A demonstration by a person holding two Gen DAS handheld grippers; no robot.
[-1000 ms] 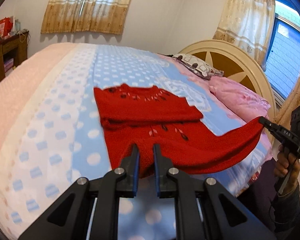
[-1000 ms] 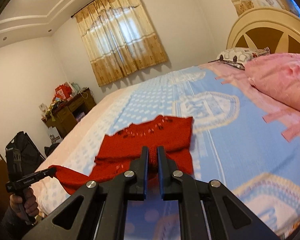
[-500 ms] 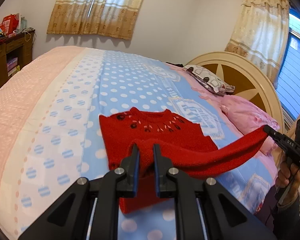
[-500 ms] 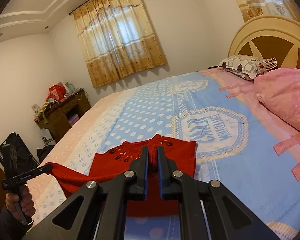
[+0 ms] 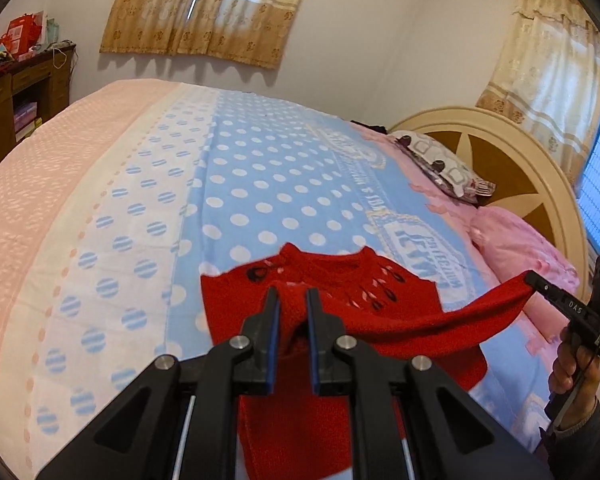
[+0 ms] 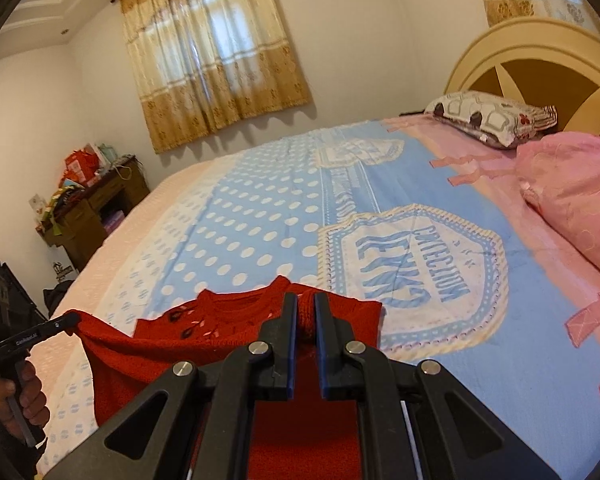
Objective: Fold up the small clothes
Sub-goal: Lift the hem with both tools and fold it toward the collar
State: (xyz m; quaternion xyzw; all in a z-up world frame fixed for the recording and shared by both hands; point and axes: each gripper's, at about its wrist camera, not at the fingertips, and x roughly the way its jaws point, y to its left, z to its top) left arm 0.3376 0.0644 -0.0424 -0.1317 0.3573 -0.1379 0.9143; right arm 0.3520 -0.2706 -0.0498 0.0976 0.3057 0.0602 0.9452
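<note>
A small red knit sweater (image 5: pixel 324 280) with dark leaf marks near the collar lies on the blue dotted bedspread (image 5: pixel 260 184). My left gripper (image 5: pixel 292 300) is shut on one corner of its lower hem. My right gripper (image 6: pixel 302 304) is shut on the other corner; it also shows at the right of the left wrist view (image 5: pixel 530 280). The hem (image 5: pixel 420 320) is stretched between them, lifted above the sweater's body and close to the collar. The sweater also shows in the right wrist view (image 6: pixel 228 316), with the left gripper (image 6: pixel 70 318) at the far left.
A pink pillow (image 5: pixel 516 248) and a patterned pillow (image 5: pixel 440 164) lie by the cream headboard (image 5: pixel 520 148) on the right. A wooden desk (image 5: pixel 16 92) with clutter stands at the far left. Curtains (image 5: pixel 204 8) hang on the back wall.
Both grippers have carried the hem up and forward over the sweater, toward its collar. The lower half now drapes over the upper half.
</note>
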